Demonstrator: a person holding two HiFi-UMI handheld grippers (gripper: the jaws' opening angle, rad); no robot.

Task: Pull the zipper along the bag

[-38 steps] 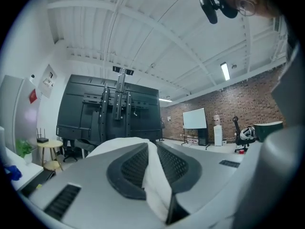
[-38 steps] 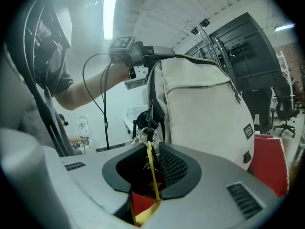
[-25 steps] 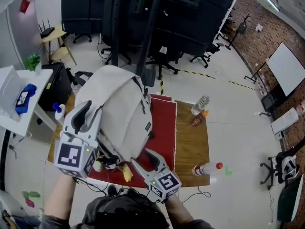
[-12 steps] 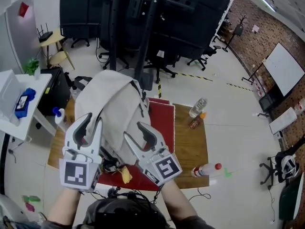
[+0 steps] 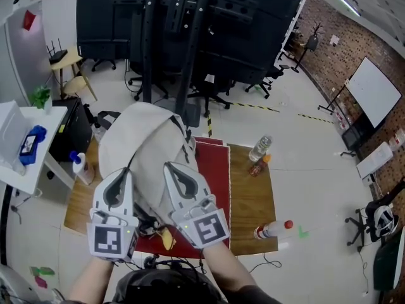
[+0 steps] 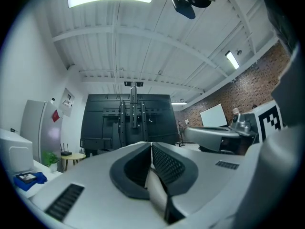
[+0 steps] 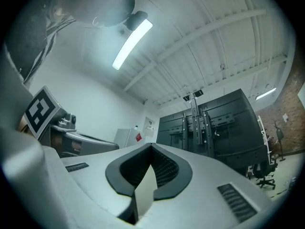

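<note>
We see the beige backpack (image 5: 149, 147) standing on the tabletop (image 5: 253, 195), contents hidden. The left hand-held gripper (image 5: 121, 173) and right hand-held gripper (image 5: 171, 167) have just closed, both empty, and the right has risen.

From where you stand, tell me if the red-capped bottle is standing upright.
No: the red-capped bottle lies on its side at the wooden table's corner.

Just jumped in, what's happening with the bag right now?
A person holds both grippers above the pale backpack, which sits on a red mat on the wooden table. The left gripper and the right gripper have both just closed, with nothing between their jaws, and they point past the bag into the room. Neither has hold of the zipper.
</note>
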